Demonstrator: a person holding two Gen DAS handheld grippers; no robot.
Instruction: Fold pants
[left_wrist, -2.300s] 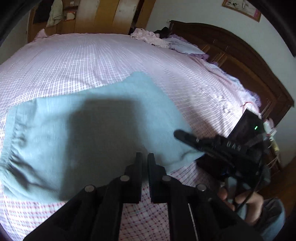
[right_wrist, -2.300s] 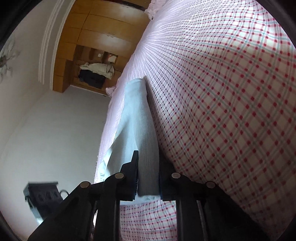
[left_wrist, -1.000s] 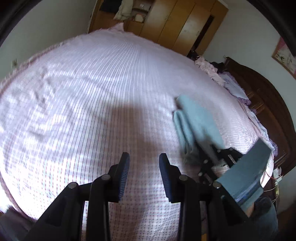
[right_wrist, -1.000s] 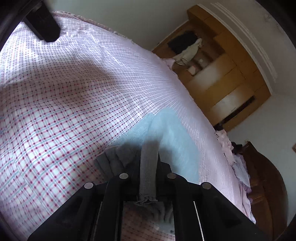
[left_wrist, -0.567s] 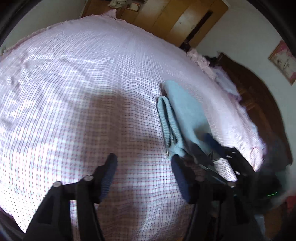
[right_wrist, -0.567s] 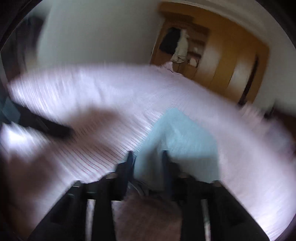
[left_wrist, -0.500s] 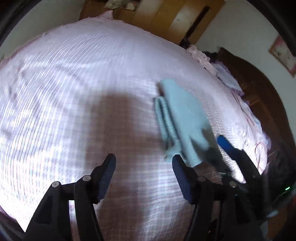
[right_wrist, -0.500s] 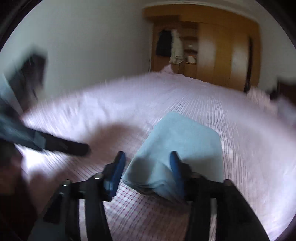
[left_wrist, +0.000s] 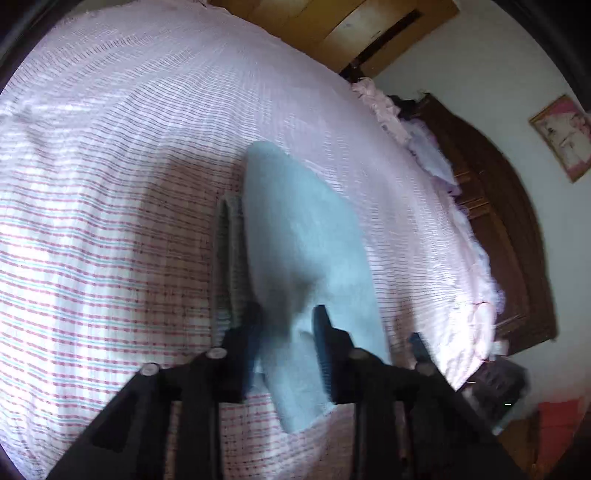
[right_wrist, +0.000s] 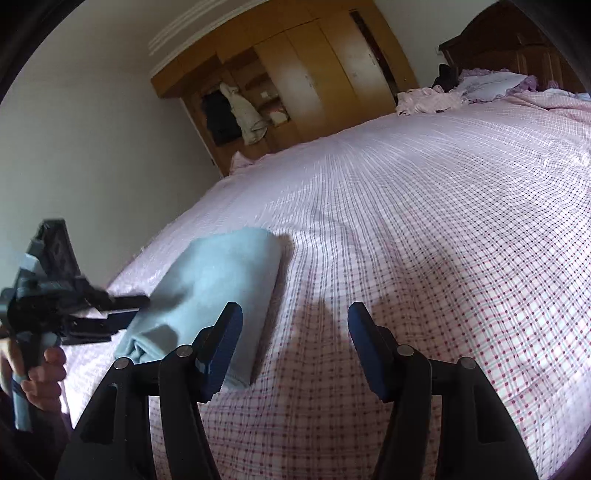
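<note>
- Left gripper (left_wrist: 286, 332) pointed down along the folded pants (left_wrist: 295, 236) on the bed (left_wrist: 110, 147), fingers apart astride them.
- Right gripper (right_wrist: 295, 332) hovered beside, fingers wide apart.

Light blue pants (left_wrist: 295, 236) (right_wrist: 207, 291), folded into compact bundle, lying flat on checked bedsheet

Pants (right_wrist: 221, 280): plain pale blue, no pattern; in left view (left_wrist: 295, 236) greyer, shadowed near edge.
Bedsheet (right_wrist: 443, 229): white-pink ground, red and teal check, fading to pale pink far off.
Left gripper (left_wrist: 284, 343), right gripper (right_wrist: 295, 343): black bodies, dark blue pads.
Wardrobe (right_wrist: 306, 81): honey-tan wood.
Headboard (left_wrist: 509, 221): dark brown.
Pillow (right_wrist: 491, 83): lilac.
Walls: off-white.
</note>
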